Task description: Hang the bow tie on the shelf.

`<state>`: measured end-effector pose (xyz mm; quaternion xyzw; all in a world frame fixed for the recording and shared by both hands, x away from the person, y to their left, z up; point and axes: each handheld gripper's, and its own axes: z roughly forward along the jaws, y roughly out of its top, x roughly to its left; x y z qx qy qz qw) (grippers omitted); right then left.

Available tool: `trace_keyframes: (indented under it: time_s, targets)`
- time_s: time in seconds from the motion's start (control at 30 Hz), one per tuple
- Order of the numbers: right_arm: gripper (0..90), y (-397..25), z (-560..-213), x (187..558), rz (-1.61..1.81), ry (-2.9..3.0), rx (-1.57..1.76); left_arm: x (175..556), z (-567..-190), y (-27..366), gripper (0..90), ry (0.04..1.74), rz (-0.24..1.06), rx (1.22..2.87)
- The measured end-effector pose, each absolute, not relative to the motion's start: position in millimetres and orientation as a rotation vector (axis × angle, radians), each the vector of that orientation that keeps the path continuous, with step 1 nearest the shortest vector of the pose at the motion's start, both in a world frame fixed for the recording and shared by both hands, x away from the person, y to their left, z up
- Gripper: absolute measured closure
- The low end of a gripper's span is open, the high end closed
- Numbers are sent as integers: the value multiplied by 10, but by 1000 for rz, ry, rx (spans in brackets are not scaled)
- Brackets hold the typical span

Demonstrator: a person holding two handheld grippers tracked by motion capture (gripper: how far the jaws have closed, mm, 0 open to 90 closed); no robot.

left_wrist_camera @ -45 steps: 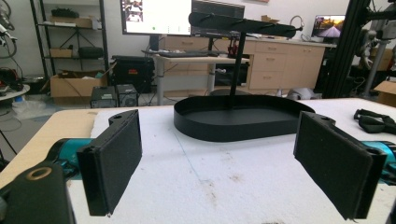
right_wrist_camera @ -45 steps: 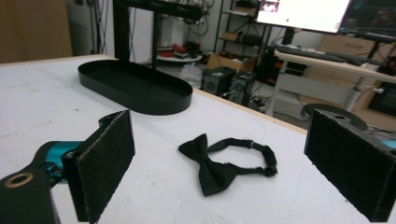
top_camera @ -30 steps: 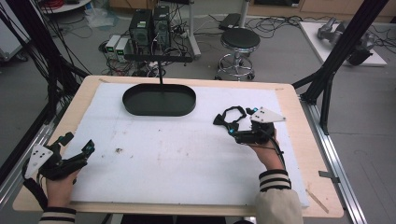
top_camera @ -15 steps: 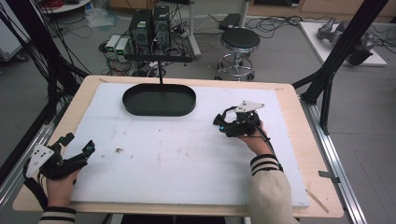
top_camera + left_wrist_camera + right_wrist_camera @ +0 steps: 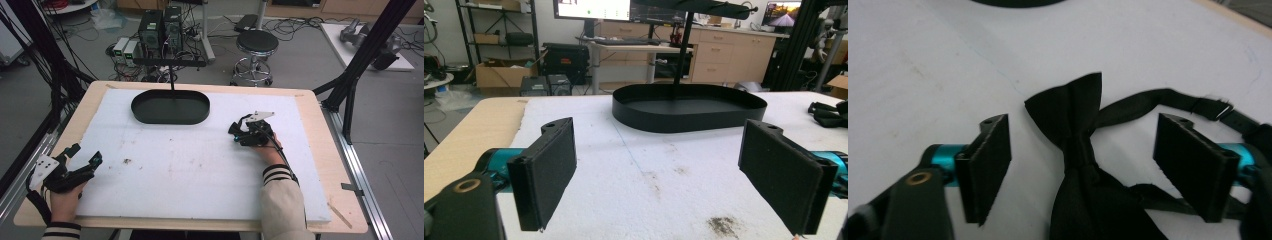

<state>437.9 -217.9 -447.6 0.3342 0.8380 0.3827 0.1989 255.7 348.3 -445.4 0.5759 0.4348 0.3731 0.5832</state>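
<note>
R gripper [image 5: 239, 135] has slid left & forward over the last 1 s, jaws wide open astride the bow tie [image 5: 1075, 150] on the counter [image 5: 200, 170] w/o holding it—prob. about to grab; L gripper [image 5: 80, 162] idle, open, empty.

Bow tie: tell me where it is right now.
In the right gripper view the bow tie lies on the white foam sheet between the right gripper's open jaws, right of the black tray.

Grey floor [image 5: 300, 65] strewn with cables, a round black stool [image 5: 256, 42] and computer towers [image 5: 160, 27] behind the worktop [image 5: 310, 115]; wooden cabinets [image 5: 724, 62] line the far wall.
</note>
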Motion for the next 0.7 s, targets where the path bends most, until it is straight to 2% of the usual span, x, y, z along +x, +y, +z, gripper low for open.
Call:
trace_keyframes:
  time_s: [0.07, 0.1, 0.13, 0.23, 0.3, 0.37, 0.4, 0.43, 0.47, 0.53, 0.7]
  targets:
    - [376, -2181, -4473, 4380, 1081, 2350, 941, 2557, -4459, 3480, 158, 1017, 870, 1343]
    - [376, -2181, -4473, 4380, 1081, 2350, 941, 2558, -4461, 3479, 158, 1018, 867, 1345]
    - [440, -2173, -4479, 4379, 1074, 2369, 934, 2557, -4464, 3477, 158, 1018, 866, 1350]
    - [470, -2166, -4493, 4378, 1047, 2384, 925, 2556, -4464, 3475, 158, 1018, 860, 1348]
    - [563, -2168, -4485, 4370, 1048, 2383, 945, 2554, -4463, 3473, 159, 1017, 860, 1345]
    - [588, -2163, -4482, 4367, 1044, 2384, 941, 2555, -4464, 3473, 158, 1018, 858, 1345]
    - [658, -2149, -4479, 4357, 1042, 2385, 954, 2554, -4464, 3473, 159, 1018, 857, 1347]
    - [682, -2142, -4479, 4356, 1039, 2383, 952, 2554, -4464, 3473, 159, 1018, 858, 1346]
    - [682, -2142, -4479, 4356, 1039, 2383, 952, 2552, -4464, 3474, 159, 1017, 858, 1346]
    - [738, -2119, -4477, 4343, 1035, 2377, 980, 2548, -4463, 3479, 160, 1018, 857, 1346]
    - [761, -2074, -4459, 4310, 979, 2354, 961, 2540, -4464, 3497, 161, 1023, 857, 1342]
